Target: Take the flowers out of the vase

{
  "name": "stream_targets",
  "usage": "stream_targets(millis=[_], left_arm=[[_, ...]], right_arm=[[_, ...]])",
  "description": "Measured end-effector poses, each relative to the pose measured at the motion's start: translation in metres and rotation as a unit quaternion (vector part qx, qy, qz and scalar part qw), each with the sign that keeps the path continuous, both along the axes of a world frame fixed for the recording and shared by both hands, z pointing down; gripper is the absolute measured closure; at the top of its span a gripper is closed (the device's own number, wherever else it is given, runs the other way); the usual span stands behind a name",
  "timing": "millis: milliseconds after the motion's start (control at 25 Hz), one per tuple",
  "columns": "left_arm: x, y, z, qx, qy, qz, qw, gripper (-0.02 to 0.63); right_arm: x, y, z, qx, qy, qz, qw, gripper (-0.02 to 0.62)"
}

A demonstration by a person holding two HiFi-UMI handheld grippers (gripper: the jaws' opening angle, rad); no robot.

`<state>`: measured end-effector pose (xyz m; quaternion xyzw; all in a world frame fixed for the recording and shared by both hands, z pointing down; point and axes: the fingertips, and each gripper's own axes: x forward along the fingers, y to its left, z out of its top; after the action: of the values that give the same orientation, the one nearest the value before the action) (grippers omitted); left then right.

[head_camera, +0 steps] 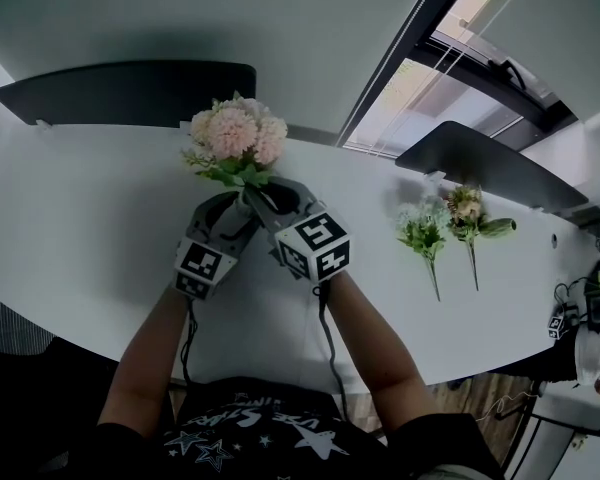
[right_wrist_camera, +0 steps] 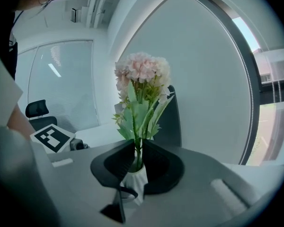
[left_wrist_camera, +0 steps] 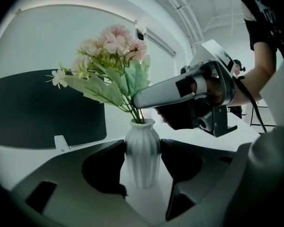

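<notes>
— Where was the white ribbed vase [left_wrist_camera: 142, 167]?

— It stood upright on the white table [head_camera: 80, 218]. The left gripper [left_wrist_camera: 143, 148] had it between its jaws: they stood wide, one pad against each side of the vase's body, holding it.

— And the flowers [right_wrist_camera: 142, 70]?

— They were in the vase, the pink heads and green leaves well above its mouth.

— What was the right gripper [right_wrist_camera: 136, 157] doing?

— Its jaws were narrow, closed on the green stems just above the vase's mouth. It reached in from the vase's right in the left gripper view, crossing over the vase's top.

— Anything else near the vase?

— Two loose sprigs [head_camera: 445, 230] lay flat on the table, well apart from the vase, off to its right in the head view.
</notes>
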<state>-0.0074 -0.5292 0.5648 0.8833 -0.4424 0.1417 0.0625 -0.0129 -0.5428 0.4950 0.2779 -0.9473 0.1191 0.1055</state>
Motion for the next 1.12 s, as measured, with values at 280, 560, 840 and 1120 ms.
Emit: stream_targets(millis=[280, 560, 840, 1120], left_arm=[[-0.002, 0.004, 0.005, 0.006, 0.003, -0.002, 1.0000, 0.356], [0.000, 0.001, 0.002, 0.000, 0.005, 0.001, 1.0000, 0.356], [0.001, 0.001, -0.002, 0.009, -0.016, 0.003, 0.9998, 0.356], [-0.001, -0.001, -0.005, 0.018, -0.022, -0.007, 0.9996, 0.353]], right_arm=[[0.000, 0.006, -0.025, 0.031, -0.019, 0.001, 0.999, 0.548], [0.005, 0.003, -0.066, 0.062, -0.049, 0.012, 0.997, 0.550], [0.018, 0.004, -0.103, 0.081, -0.079, 0.029, 0.993, 0.551], [0.036, 0.006, -0.128, 0.108, -0.094, 0.054, 0.988, 0.552]])
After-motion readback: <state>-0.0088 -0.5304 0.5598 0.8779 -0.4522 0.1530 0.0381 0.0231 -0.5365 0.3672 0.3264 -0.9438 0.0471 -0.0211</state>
